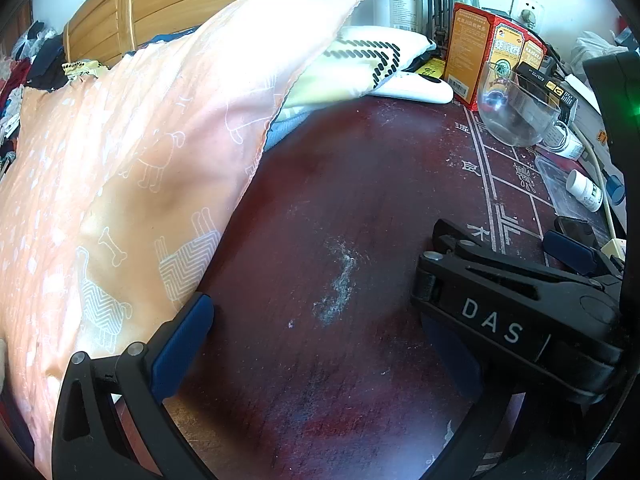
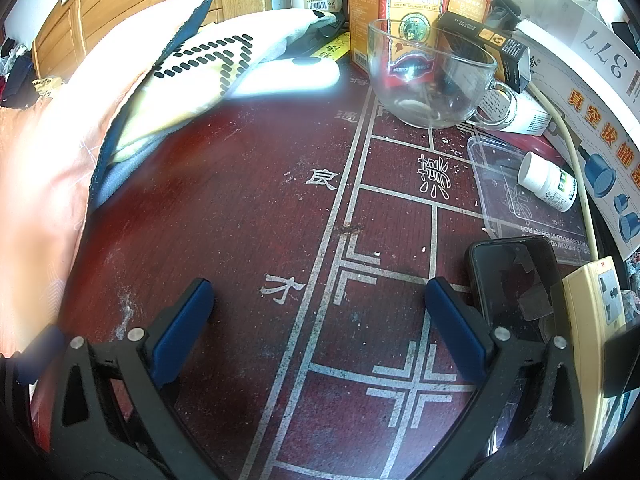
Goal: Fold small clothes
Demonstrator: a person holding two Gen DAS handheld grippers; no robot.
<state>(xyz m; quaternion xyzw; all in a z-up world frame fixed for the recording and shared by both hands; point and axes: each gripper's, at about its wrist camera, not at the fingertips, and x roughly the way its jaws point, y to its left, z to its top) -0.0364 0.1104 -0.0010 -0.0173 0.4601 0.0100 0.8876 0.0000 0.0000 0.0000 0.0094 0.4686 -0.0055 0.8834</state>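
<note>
**Two tools spread wide, peach cloth off to the left**

Two tools are in my feeds, and both stand with their jaws apart, holding nothing. My left tool [image 1: 320,344] hangs over the dark red counter [image 1: 340,208]; its left finger [image 1: 180,344] lies against the edge of the peach garment [image 1: 132,152], printed with white dogs and bones, which fills the whole area to that tool's left and reaches far ahead of it. I cannot tell whether the finger presses the cloth or only touches it. Ahead of the left tool, past the garment's far edge, lies a white and yellow cloth with black dashes [image 1: 360,64].

My right tool [image 2: 320,328] sits over bare counter marked with white lines and characters. The peach garment is well to its left, blurred at the edge of view. Just beside its right finger [image 2: 456,332] lies a dark phone [image 2: 516,280], with a cream power strip [image 2: 596,320] further right. Ahead and to the right stand a glass cup [image 2: 432,76], a clear plastic lid [image 2: 516,196] with a white pill bottle [image 2: 548,180] on it, and red and orange boxes [image 2: 408,12] behind the cup.
</note>
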